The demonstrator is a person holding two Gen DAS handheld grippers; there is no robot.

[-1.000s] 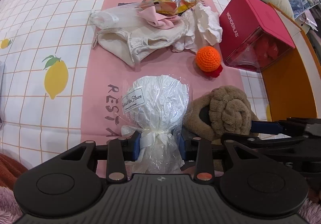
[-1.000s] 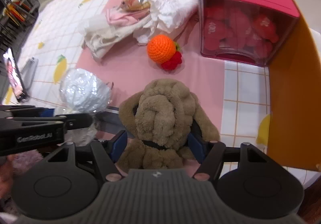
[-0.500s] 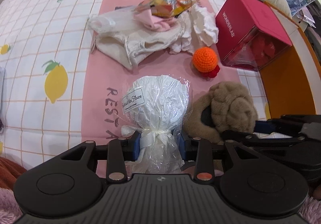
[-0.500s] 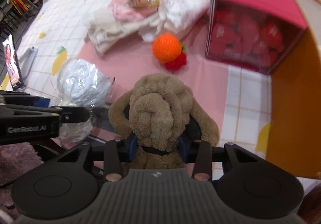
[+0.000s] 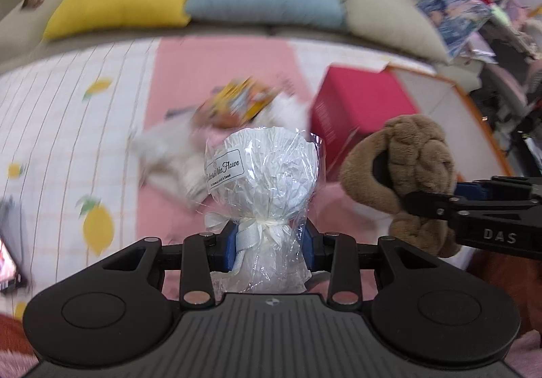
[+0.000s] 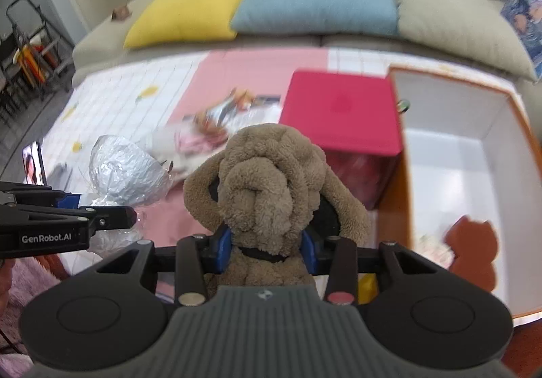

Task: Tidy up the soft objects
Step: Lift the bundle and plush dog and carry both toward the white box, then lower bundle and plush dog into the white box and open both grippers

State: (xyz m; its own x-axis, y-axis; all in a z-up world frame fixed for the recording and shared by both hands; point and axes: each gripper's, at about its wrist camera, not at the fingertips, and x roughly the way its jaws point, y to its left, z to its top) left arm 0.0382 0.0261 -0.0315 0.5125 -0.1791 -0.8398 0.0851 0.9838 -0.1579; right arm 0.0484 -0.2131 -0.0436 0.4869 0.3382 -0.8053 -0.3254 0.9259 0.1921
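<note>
My left gripper (image 5: pixel 269 244) is shut on the tied neck of a white flower-shaped bundle in clear wrap (image 5: pixel 264 171), held up above the mat; it also shows in the right wrist view (image 6: pixel 125 174). My right gripper (image 6: pixel 267 247) is shut on a brown plush dog (image 6: pixel 267 174), also lifted; the dog shows at the right of the left wrist view (image 5: pixel 406 168). A blurred pile of white and pink cloths with a snack bag (image 5: pixel 230 107) lies on the pink mat behind.
A red-lidded clear box (image 6: pixel 342 113) stands on the mat. An open orange box with white inside (image 6: pixel 454 154) is at the right, a brown bear shape (image 6: pixel 471 249) in it. A sofa with yellow, blue and beige cushions (image 6: pixel 315 2) is behind. A phone (image 6: pixel 34 168) lies at left.
Both grippers have lifted their objects off the mat and tilted upward, so the sofa and cushions now show. The right gripper closed tighter on the plush dog.
</note>
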